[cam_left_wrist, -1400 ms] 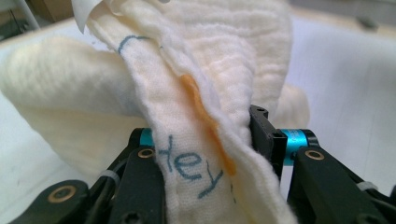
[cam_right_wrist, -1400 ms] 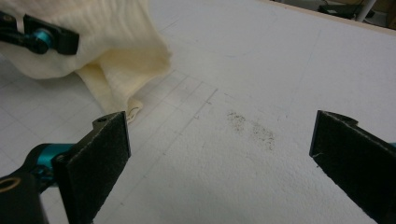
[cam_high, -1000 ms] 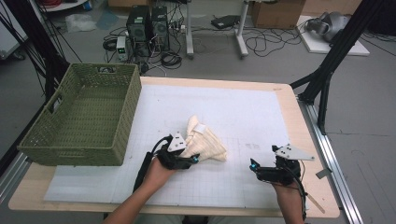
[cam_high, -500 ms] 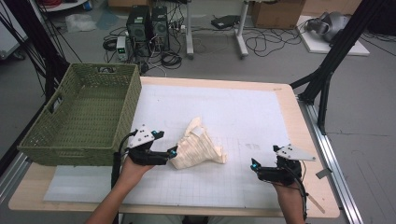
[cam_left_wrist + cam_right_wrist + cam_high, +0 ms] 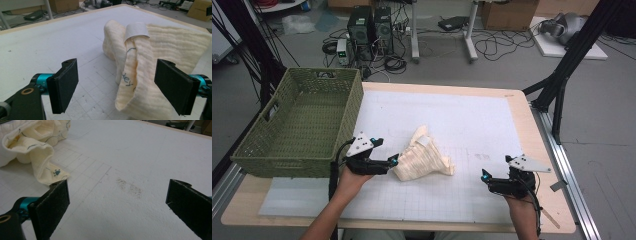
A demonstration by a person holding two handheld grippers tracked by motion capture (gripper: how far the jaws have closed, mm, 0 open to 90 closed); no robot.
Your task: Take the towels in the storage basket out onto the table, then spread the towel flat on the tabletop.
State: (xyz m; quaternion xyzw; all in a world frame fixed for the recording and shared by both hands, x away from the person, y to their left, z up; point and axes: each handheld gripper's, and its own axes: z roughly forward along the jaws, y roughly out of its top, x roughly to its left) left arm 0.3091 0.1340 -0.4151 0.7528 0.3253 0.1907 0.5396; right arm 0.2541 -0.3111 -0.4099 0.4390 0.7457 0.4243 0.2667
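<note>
The cream cloth (image 5: 140,75) stands between the wide-open, just-opened fingers of the left gripper (image 5: 394,161); its hanging fold should be pinched squarely. The right gripper (image 5: 484,176) is held open.

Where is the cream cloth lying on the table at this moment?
In the high view, the cream cloth lies crumpled on the white mat, left of centre, just beside the left gripper and right of the green basket.

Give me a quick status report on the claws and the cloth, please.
Left claw just opened, cloth between jaws, unpressed. Right claw open, empty. Nothing blocking.
</note>
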